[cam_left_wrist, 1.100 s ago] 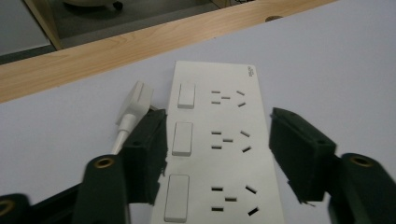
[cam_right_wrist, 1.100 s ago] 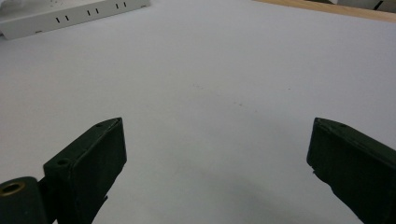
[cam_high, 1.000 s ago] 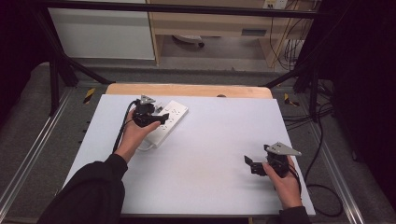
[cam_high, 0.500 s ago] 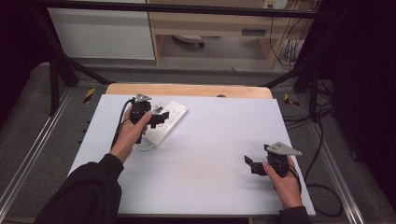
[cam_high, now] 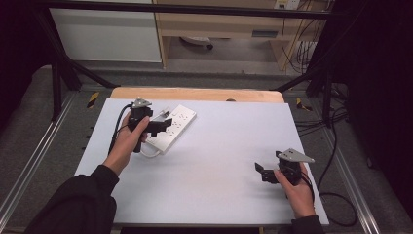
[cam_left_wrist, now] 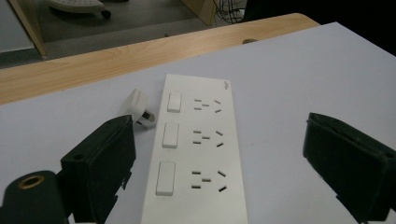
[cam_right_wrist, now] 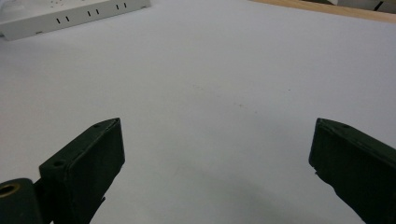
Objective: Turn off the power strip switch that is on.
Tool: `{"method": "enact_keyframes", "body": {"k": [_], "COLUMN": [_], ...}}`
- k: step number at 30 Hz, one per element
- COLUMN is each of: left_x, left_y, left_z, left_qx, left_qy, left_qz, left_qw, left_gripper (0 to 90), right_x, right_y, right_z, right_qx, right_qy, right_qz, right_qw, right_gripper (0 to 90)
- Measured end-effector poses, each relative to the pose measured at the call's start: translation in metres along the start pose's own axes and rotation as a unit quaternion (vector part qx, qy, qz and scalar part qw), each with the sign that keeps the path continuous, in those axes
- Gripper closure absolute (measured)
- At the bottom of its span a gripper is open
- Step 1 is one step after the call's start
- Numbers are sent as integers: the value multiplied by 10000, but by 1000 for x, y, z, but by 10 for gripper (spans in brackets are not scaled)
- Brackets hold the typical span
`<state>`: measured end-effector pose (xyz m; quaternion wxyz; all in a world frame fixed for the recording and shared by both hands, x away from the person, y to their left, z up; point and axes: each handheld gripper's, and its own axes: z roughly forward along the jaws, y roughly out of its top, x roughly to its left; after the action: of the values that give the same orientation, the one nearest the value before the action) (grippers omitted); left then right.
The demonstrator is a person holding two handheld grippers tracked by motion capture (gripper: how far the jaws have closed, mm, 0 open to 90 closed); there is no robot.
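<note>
Between the wide-spread jaws of the left gripper [cam_left_wrist: 219, 158] lies a white power strip [cam_left_wrist: 196, 154], seen in the left gripper view running away from the fingers with its near end cut off by the bottom edge. It carries three rocker switches in a row on the side nearer the left-hand finger [cam_left_wrist: 100, 170], each beside a set of slots. A small mark or logo sits at the strip's far corner, too small to read. Just beyond the left-hand finger, touching or almost touching the strip's long edge, is a white plug [cam_left_wrist: 137, 108] with metal pins; its cable is hard to follow here.

In the high view the left gripper [cam_high: 158, 124] hovers over the near part of the power strip [cam_high: 178, 124], hiding that part, and a thin white cord loops out from under the hand. Whether the fingers touch the strip cannot be told.

The right gripper [cam_right_wrist: 215, 172] also stands open with nothing between its fingers, above the bare white table [cam_right_wrist: 233, 84]. Far ahead of its left-hand finger [cam_right_wrist: 86, 168], one long side of the power strip [cam_right_wrist: 70, 16] shows, cut off at the top edge. In the high view the right gripper [cam_high: 265, 173] is well apart from the strip.
</note>
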<state>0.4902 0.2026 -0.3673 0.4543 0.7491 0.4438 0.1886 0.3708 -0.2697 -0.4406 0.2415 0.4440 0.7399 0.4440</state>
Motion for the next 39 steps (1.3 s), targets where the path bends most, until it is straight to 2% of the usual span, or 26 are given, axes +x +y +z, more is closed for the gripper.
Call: {"method": "enact_keyframes", "body": {"k": [12,20,35,39], "left_x": [5,2,0,-2], "left_y": [-7,-13,-42,-48], "left_z": [-28,-49,-82,-93], "left_qx": [-103,-256,-382,-491], "left_qy": [36,31,80,148], "left_qz": [40,46,-144,-98], "left_qw": [9999,9997,9991,9986], "left_gripper": [88,80,74,76], "right_x": [0,1,1,2], "right_y": [0,0,0,0], "right_z": [0,1,2,2], "right_qx": [30,47,62,64], "right_qy": [-2,2,23,24], "right_qz": [0,-4,-48,-40], "right_qw": [10000,10000,10000,10000], "right_gripper": [38,38,38,38]}}
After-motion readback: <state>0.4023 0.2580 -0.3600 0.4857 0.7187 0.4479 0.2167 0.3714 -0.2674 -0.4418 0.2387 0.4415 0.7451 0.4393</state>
